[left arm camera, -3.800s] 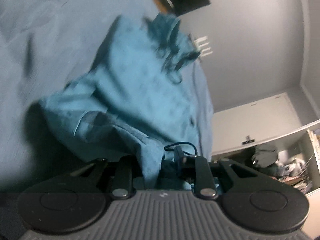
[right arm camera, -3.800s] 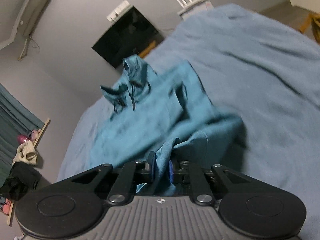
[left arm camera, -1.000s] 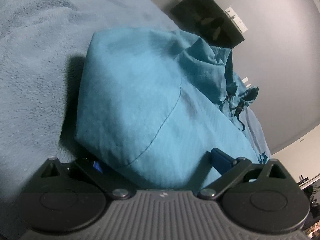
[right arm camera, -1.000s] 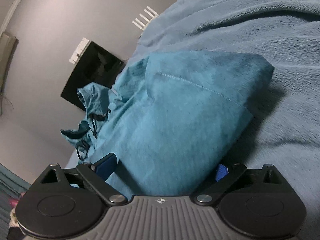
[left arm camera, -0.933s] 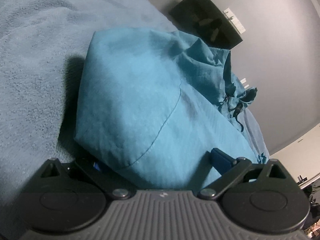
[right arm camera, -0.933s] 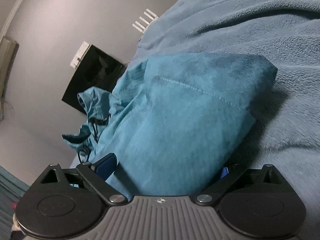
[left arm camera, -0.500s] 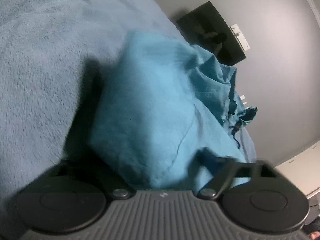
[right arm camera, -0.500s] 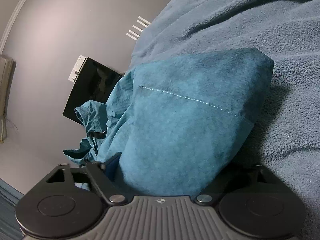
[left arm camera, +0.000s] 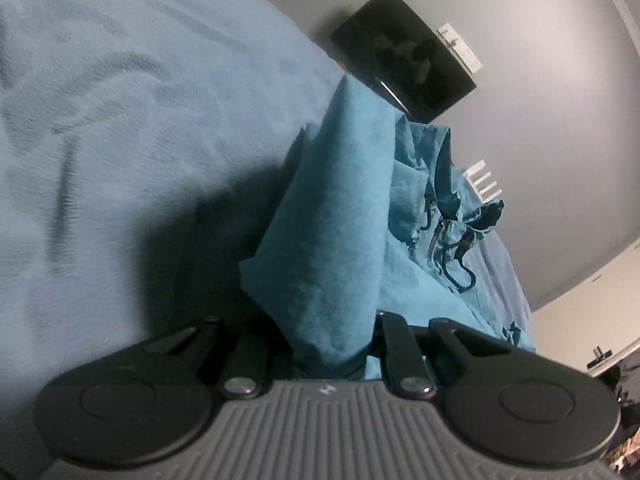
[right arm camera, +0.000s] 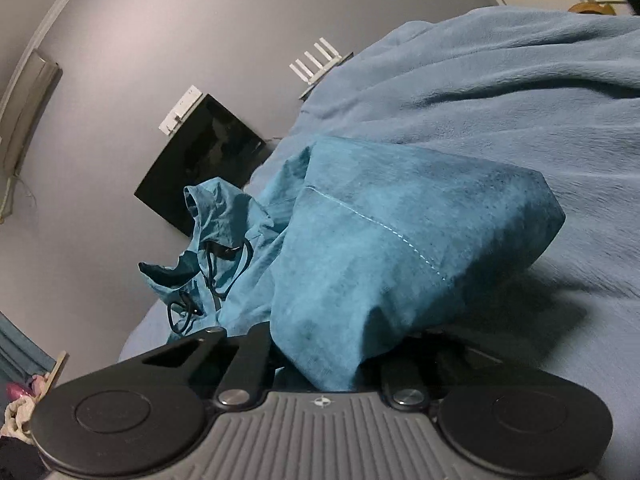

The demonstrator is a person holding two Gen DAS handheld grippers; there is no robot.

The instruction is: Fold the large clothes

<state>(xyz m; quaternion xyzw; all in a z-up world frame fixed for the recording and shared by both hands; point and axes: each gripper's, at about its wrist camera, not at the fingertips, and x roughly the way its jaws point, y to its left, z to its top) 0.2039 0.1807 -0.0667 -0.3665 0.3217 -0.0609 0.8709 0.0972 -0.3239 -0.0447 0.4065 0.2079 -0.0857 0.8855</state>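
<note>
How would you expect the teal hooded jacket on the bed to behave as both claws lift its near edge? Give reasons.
Probably floppy: the teal jacket bunches and sags from the closing right claw. Likely light: it tents up from the closing left claw. Its drawstrings may dangle.

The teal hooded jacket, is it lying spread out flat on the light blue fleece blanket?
No, the teal hooded jacket is bunched and folded over itself, its near edge lifted.

My black left gripper [left arm camera: 328, 344] and right gripper [right arm camera: 324, 356], jaws closing, pinch the plain teal jacket [right arm camera: 384, 248], pale-stitched, with dark drawcords [right arm camera: 212, 264]. Beneath lies a light blue blanket [left arm camera: 120, 120]; a glossy black panel [left arm camera: 404, 52] hangs on the grey wall [right arm camera: 180, 32].
</note>
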